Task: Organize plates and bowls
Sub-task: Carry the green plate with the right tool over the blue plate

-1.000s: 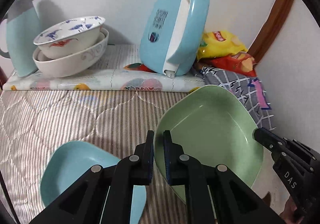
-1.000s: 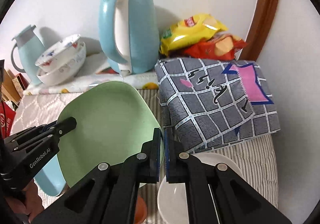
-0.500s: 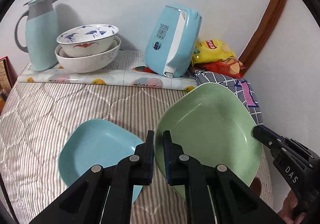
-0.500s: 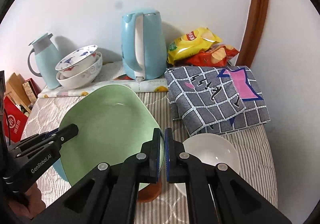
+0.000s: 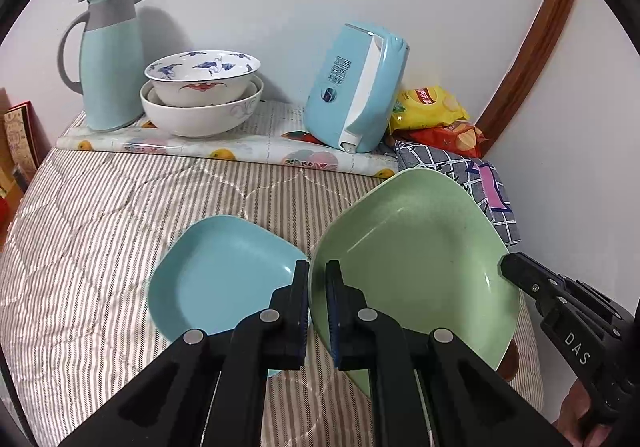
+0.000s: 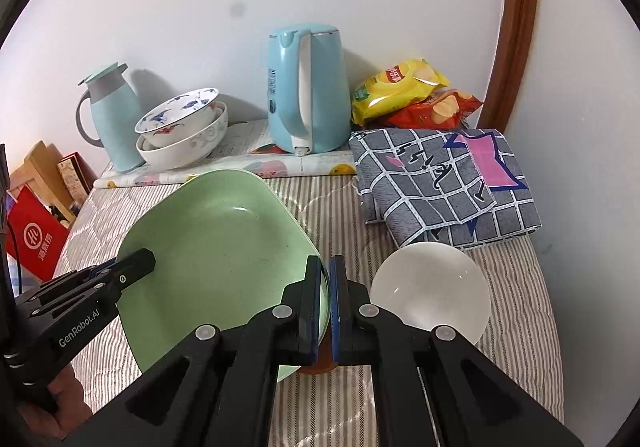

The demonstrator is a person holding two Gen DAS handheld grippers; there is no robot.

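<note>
Striped surface against a white wall, dishes spread across it.

Blue plate [image 5: 224, 275] lies flat at left; left gripper [image 5: 317, 287] and right gripper [image 6: 326, 283] each pinch an opposite rim of the green plate [image 5: 412, 267], tilted and likely shared for steadiness; white bowl [image 6: 430, 291] waits right.

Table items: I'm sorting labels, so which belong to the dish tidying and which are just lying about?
Job: green plate, blue plate, white bowl, stacked bowls.
Lying about: kettle, jug, chip bags, cloth.
</note>
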